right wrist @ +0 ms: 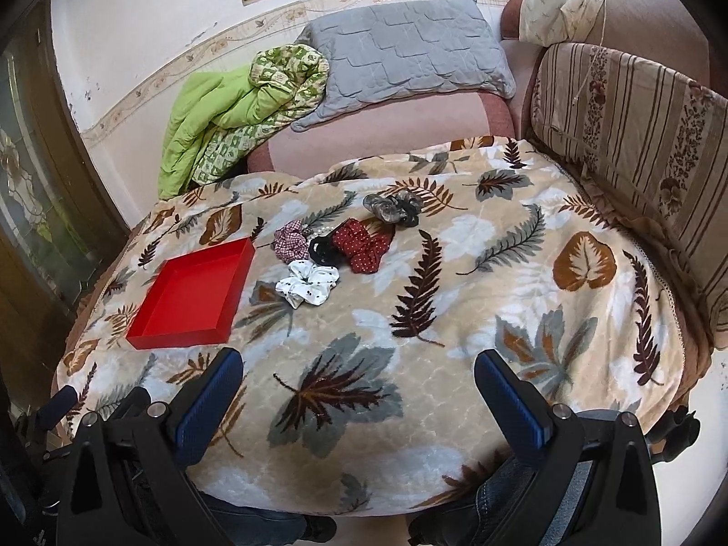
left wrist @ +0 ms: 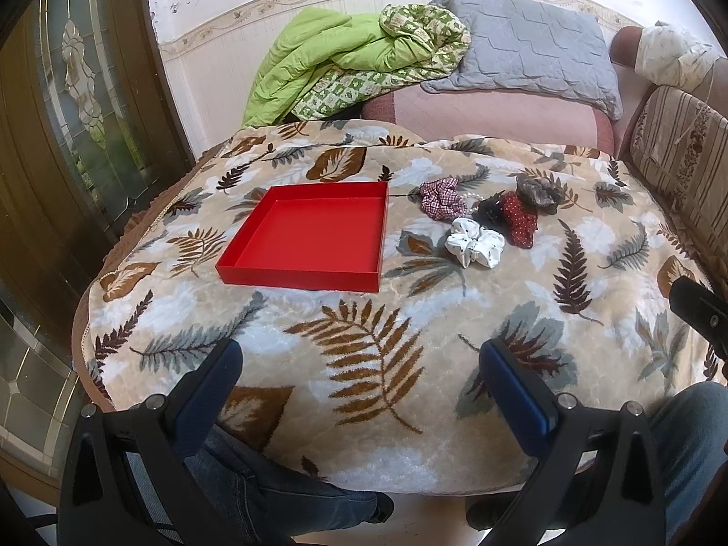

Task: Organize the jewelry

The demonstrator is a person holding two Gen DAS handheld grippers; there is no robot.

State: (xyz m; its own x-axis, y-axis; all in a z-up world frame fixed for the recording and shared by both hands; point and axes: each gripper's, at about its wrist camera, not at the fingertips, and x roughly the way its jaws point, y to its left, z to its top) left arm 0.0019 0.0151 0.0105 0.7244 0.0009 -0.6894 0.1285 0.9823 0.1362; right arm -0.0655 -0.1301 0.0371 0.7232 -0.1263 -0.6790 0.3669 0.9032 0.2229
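Note:
An empty red tray (left wrist: 255, 268) (right wrist: 150, 339) lies on a leaf-patterned blanket. To its right sits a cluster of hair accessories: a white dotted scrunchie (left wrist: 475, 242) (right wrist: 308, 287), a plaid scrunchie (left wrist: 440, 198) (right wrist: 291, 240), a red dotted scrunchie (left wrist: 518, 224) (right wrist: 362, 245), a black hair claw (left wrist: 491, 212) (right wrist: 322, 249), a grey scrunchie (left wrist: 538, 192) (right wrist: 395, 207) and a bit of pearl string (left wrist: 473, 198). My left gripper (left wrist: 361, 359) hangs open over the blanket's near edge, well short of the tray. My right gripper (right wrist: 359, 371) is also open and holds nothing, with the cluster far ahead.
The blanket (left wrist: 364, 318) covers a rounded seat. Behind lie a green quilt (left wrist: 327, 63), a grey pillow (left wrist: 528, 50) and a striped cushion (right wrist: 637, 136). A glass-panelled door (left wrist: 77, 104) stands at left. A person's jeans-clad knees (left wrist: 273, 491) are below the grippers.

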